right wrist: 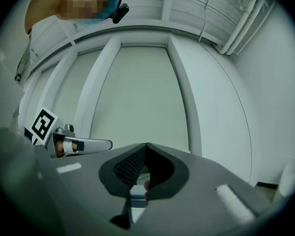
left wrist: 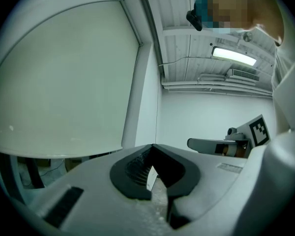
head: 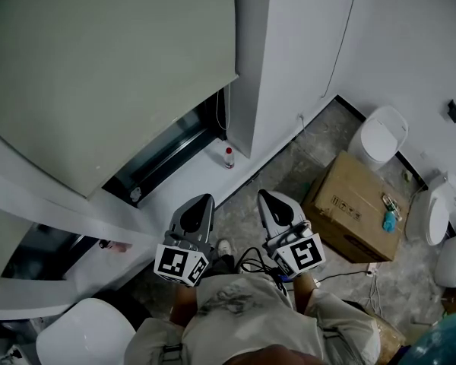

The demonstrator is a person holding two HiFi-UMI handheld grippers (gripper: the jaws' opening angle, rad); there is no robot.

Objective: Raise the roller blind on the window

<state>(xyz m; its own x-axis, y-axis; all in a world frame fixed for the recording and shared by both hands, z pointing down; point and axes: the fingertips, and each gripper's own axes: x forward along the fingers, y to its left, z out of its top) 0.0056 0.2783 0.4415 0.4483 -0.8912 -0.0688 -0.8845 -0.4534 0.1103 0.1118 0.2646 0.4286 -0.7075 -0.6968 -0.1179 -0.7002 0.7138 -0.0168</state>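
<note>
The pale grey-green roller blind (head: 99, 67) hangs most of the way down the window, with a dark strip of glass (head: 175, 154) showing beneath its bottom edge. It also fills the left gripper view (left wrist: 64, 77) and the middle of the right gripper view (right wrist: 137, 97). A thin cord (head: 226, 116) hangs at the blind's right edge. My left gripper (head: 203, 201) (left wrist: 152, 145) is shut and empty, held level below the sill. Beside it my right gripper (head: 264, 196) (right wrist: 146, 144) is also shut and empty. Neither touches the blind or the cord.
A small red-capped bottle (head: 229, 157) stands on the white sill (head: 182, 185). On the floor to the right lie a cardboard box (head: 357, 207) and white toilets (head: 380, 135) (head: 429, 211). Cables (head: 251, 261) lie by the person's feet. A white rounded object (head: 83, 333) sits at lower left.
</note>
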